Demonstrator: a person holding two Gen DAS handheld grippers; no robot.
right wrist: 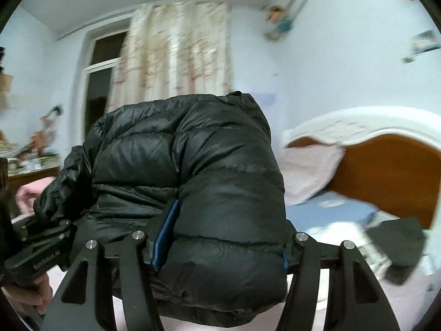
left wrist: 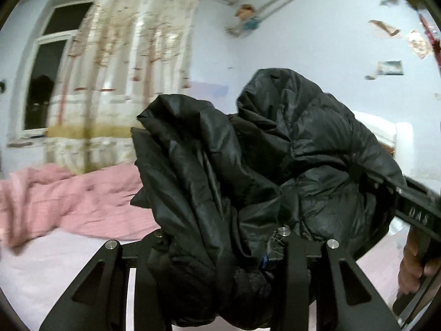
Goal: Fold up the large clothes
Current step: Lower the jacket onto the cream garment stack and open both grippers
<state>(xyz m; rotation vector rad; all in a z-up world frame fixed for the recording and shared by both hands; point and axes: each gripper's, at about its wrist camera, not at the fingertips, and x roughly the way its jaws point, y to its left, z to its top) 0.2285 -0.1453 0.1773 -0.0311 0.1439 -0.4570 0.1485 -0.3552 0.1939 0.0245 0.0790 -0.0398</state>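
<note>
A black puffer jacket [left wrist: 261,171] hangs bunched and lifted above the bed. My left gripper [left wrist: 220,251] is shut on a thick bunch of its fabric. In the right wrist view the jacket [right wrist: 193,171] fills the middle as a quilted bundle. My right gripper [right wrist: 220,248] is shut on it, with blue pads [right wrist: 165,234] pressed into the fabric. The right gripper also shows at the right edge of the left wrist view [left wrist: 413,209], buried in the jacket. The left gripper's body shows at the left edge of the right wrist view [right wrist: 41,248].
A bed with a pale pink sheet [left wrist: 69,270] and a pink duvet [left wrist: 69,195] lies below. An orange and white headboard [right wrist: 386,165], a pink pillow [right wrist: 311,171] and a dark garment [right wrist: 397,242] are at the right. A curtained window [left wrist: 124,82] is behind. A cluttered table [right wrist: 30,165] stands at the left.
</note>
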